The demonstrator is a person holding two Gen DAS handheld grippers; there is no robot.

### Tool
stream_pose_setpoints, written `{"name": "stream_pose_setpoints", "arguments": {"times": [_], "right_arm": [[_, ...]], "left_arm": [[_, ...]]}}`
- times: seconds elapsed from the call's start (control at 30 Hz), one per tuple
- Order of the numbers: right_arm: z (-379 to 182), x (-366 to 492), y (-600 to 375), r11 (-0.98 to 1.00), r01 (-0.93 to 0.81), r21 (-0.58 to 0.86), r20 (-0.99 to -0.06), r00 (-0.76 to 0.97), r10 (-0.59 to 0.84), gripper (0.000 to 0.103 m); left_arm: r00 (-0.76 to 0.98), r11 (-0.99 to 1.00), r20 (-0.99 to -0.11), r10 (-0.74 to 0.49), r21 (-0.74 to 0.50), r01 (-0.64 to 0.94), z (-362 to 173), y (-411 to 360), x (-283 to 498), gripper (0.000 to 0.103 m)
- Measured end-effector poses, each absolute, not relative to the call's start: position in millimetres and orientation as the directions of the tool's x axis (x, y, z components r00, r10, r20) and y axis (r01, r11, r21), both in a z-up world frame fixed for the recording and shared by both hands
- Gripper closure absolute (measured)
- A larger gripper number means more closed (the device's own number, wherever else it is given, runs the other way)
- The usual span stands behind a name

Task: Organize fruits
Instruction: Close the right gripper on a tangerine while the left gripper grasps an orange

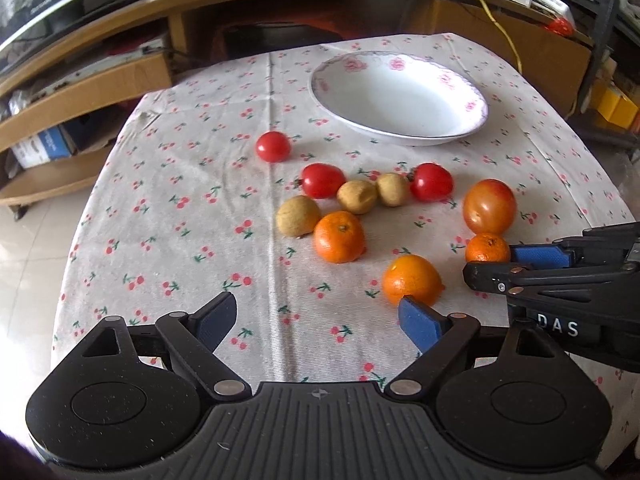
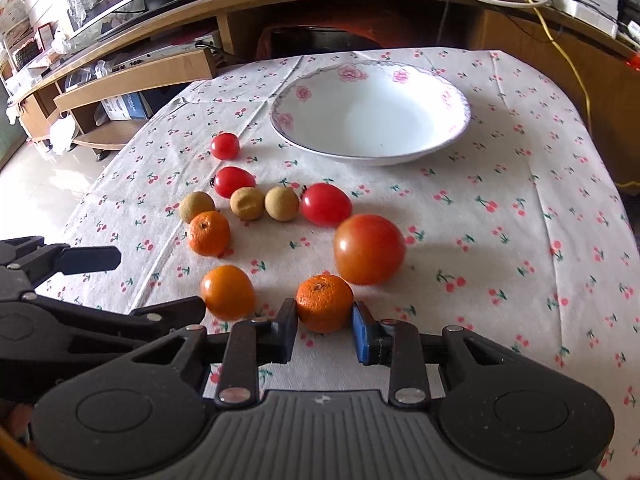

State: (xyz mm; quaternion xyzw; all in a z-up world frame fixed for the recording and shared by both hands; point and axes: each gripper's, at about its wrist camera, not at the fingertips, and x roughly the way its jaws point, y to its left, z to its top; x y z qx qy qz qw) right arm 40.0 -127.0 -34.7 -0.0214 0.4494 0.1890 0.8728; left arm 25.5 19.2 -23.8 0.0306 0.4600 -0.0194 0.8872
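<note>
Flanking a small mandarin, right gripper fingers barely touch; left gripper gapes wide.

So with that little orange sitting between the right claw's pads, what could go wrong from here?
The right gripper has its pads on either side of the small orange, but contact looks slight; round fruit could squirt out and roll. The big tomato sits just behind it, and another orange beside it, so a nudge might scatter them. The left gripper hangs open close by, so the two tools could bump. The plate is a long carry away.
</note>
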Motion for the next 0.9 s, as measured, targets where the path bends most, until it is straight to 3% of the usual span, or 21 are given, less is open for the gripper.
{"name": "stream_pose_setpoints", "arguments": {"times": [0.5, 0.9], "right_arm": [[-35, 32, -151, 0.945, -0.299, 0.133, -0.805, 0.524, 0.279, 0.073], [-33, 32, -161, 0.951, -0.277, 0.140, -0.806, 0.525, 0.272, 0.073]], "left_arm": [[0.561, 0.990, -0.826, -0.050, 0.034, 0.139, -28, -6, 28, 0.014], [0.556, 0.981, -0.830, -0.054, 0.059, 0.182, -36, -22, 34, 0.025]]}}
